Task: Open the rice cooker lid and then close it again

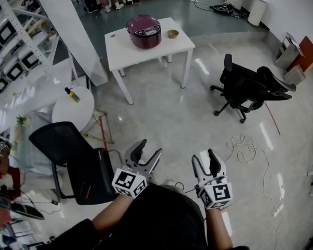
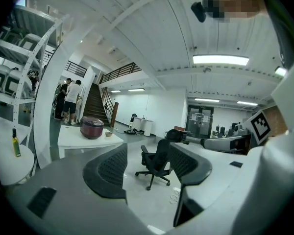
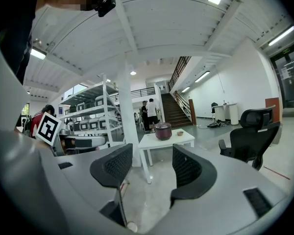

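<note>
Left hand: my left gripper [image 1: 147,149] is held low in front of my body, pointing forward and close to level, marker cube toward me; its jaws stand wide apart and grip nothing; only far floor and a black office chair [image 1: 248,87] show through the gap.

Right hand: my right gripper [image 1: 206,156] is held beside the left, apart from it, in the same near-level pose; its jaws are likewise spread and empty.

Task item: the rice cooker [image 1: 144,31] sits on the white table [image 1: 120,50] well ahead of both grippers, lid down; a small bowl [image 1: 172,34] stands just beside it.

Limits of view: both forearms are cut off at the lower edge of the head view; the cooker is small in every view, so its latch and panel cannot be made out; in the left gripper view it lies left of the jaws, outside the gap; in the right gripper view it shows above the gap; the persons standing beyond the table are cut off at the head view's top edge.
</note>
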`<state>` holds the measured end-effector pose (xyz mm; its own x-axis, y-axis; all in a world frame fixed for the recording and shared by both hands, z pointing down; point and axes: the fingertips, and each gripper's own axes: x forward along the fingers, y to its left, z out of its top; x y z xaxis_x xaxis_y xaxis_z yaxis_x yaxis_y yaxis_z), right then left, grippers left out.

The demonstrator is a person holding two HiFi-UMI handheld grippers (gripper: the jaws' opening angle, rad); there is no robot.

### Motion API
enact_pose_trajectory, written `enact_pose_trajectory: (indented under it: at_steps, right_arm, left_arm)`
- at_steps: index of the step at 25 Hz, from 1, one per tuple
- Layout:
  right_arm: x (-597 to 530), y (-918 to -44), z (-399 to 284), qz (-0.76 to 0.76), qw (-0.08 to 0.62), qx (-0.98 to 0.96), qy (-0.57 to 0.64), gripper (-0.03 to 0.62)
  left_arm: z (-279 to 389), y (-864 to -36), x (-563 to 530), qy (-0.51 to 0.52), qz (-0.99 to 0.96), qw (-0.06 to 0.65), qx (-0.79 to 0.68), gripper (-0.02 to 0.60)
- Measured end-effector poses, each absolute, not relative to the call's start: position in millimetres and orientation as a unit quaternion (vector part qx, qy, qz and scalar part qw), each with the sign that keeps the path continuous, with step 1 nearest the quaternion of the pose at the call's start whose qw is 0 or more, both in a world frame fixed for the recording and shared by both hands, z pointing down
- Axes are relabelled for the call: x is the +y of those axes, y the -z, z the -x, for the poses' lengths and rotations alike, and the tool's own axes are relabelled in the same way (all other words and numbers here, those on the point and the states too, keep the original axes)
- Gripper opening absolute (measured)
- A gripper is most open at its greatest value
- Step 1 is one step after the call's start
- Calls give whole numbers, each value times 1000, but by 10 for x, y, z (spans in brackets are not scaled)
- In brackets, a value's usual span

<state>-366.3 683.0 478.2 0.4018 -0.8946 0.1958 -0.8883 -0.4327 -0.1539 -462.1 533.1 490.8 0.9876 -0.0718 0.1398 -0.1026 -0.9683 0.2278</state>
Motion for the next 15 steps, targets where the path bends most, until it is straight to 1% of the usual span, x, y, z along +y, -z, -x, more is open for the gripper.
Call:
enact_pose_trajectory:
  at_steps: [10, 15]
  right_arm:
    - [6602, -5073, 3382, 827, 11, 538, 163, 223]
    - [6405, -5028, 3097, 828, 0, 540, 154, 224]
  left_arm:
    - [4366, -4910, 5049, -75, -989, 118, -44, 245]
    - [3987, -5009, 4870, -74, -989, 120, -32, 245]
